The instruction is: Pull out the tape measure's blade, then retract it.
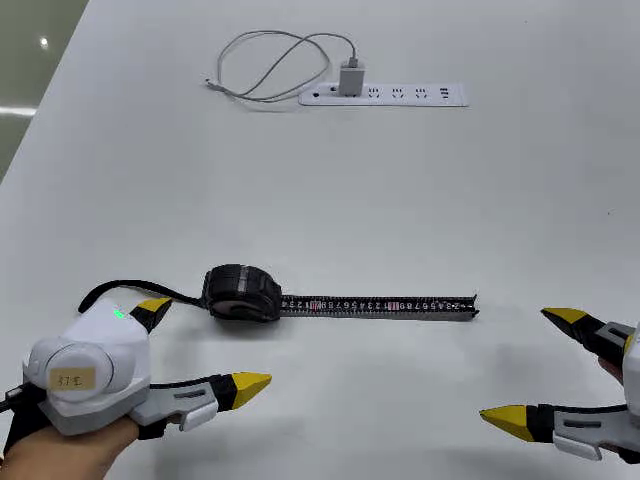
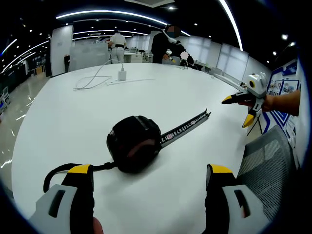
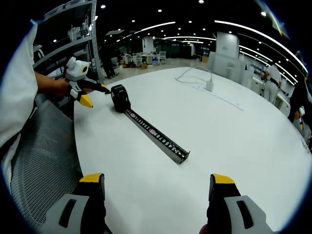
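Observation:
A black tape measure (image 1: pixel 242 292) lies on the white table (image 1: pixel 330 190), its dark blade (image 1: pixel 378 306) pulled out to the right and resting flat. A black wrist strap (image 1: pixel 120 290) trails left from the case. My left gripper (image 1: pixel 200 345) stands open just left of the case, which sits ahead of its jaws (image 2: pixel 135 143). The blade's end hook (image 1: pixel 473 306) lies free. My right gripper (image 1: pixel 548 365) is open a little right of and nearer than the hook, and the hook (image 3: pixel 181 156) sits ahead of its jaws. Nothing is held.
A white power strip (image 1: pixel 395 94) with a plugged-in charger (image 1: pixel 351 77) and looped cable (image 1: pixel 268 62) lies at the far side of the table. The table's left edge (image 1: pixel 45 90) borders the floor. A mesh chair (image 3: pixel 44 161) stands near the front edge. People stand in the background.

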### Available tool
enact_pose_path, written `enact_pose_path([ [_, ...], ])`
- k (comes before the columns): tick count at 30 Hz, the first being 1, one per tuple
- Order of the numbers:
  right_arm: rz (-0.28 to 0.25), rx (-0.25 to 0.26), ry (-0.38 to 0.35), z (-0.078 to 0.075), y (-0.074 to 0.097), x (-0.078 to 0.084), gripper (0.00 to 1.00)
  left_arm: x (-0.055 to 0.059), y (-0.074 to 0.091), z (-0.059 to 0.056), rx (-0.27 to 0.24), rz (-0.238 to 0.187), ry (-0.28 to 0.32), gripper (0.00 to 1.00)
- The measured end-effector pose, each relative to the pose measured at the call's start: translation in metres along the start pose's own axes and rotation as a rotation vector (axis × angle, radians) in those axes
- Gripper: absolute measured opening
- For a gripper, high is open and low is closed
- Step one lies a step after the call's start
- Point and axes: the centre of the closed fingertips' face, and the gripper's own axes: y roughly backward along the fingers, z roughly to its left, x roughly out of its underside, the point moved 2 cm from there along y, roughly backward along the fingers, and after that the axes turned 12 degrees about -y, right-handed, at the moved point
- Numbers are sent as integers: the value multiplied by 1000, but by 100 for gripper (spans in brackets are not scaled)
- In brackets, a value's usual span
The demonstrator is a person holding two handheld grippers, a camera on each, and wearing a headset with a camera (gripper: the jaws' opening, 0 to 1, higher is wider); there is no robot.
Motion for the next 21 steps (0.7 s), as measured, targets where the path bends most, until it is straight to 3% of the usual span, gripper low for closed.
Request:
enact_pose_path([
  [21, 5, -4, -15, -6, -4, 2, 86, -13, -24, -5, 25, -30, 46, 90],
])
